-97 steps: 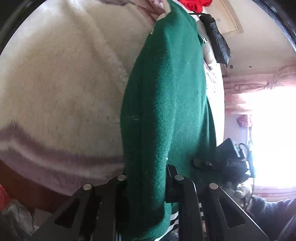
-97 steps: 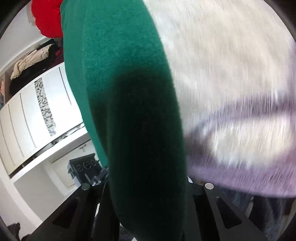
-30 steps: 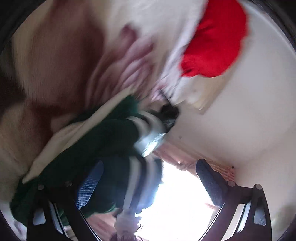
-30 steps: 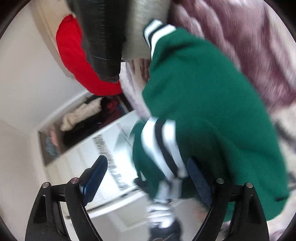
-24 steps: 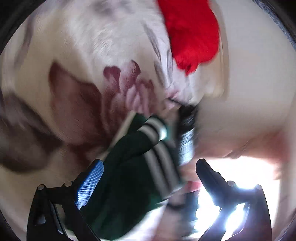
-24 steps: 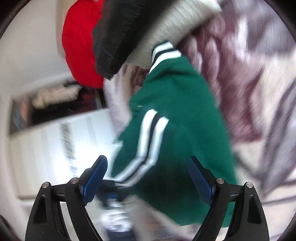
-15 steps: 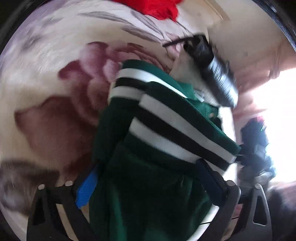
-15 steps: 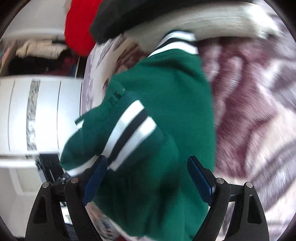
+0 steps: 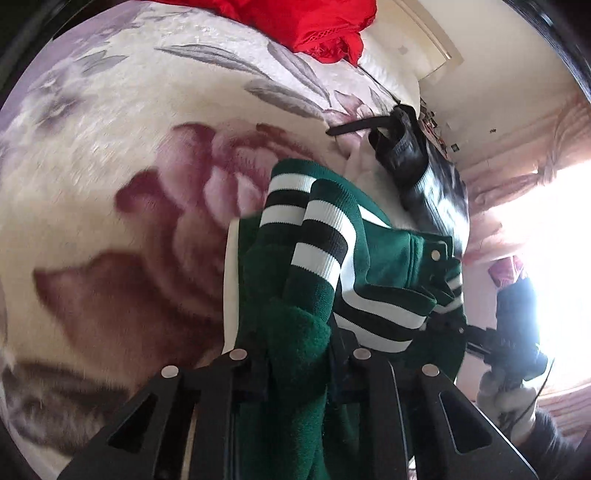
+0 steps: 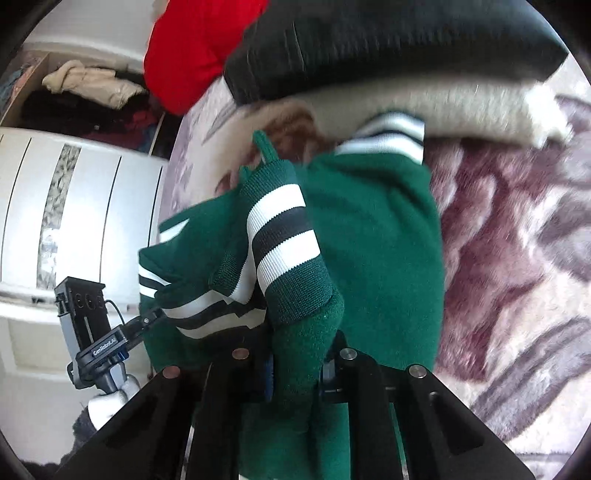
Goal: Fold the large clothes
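Observation:
A green jacket [image 9: 384, 258] with white and black striped cuffs lies bunched on a flowered blanket [image 9: 110, 177]. In the left wrist view my left gripper [image 9: 299, 354] is closing, its jaws pinched on a green sleeve below a striped cuff [image 9: 317, 236]. In the right wrist view my right gripper [image 10: 295, 362] is closing too, clamped on the other green sleeve under its striped cuff [image 10: 284, 236]. The jacket's body [image 10: 376, 236] spreads over the blanket [image 10: 517, 258] beyond it. Each gripper shows in the other's view, held by a gloved hand [image 9: 509, 402].
A red garment [image 9: 317, 26] lies at the far end of the bed. Folded black [image 10: 388, 40] and beige [image 10: 424, 107] clothes are stacked behind the jacket. A white wardrobe [image 10: 74, 206] stands to the left, and a bright window [image 9: 554, 258] to the right.
Both grippers stood wide open a second ago with the sleeves between their jaws. They have since shut on the sleeves, rolled and lifted them.

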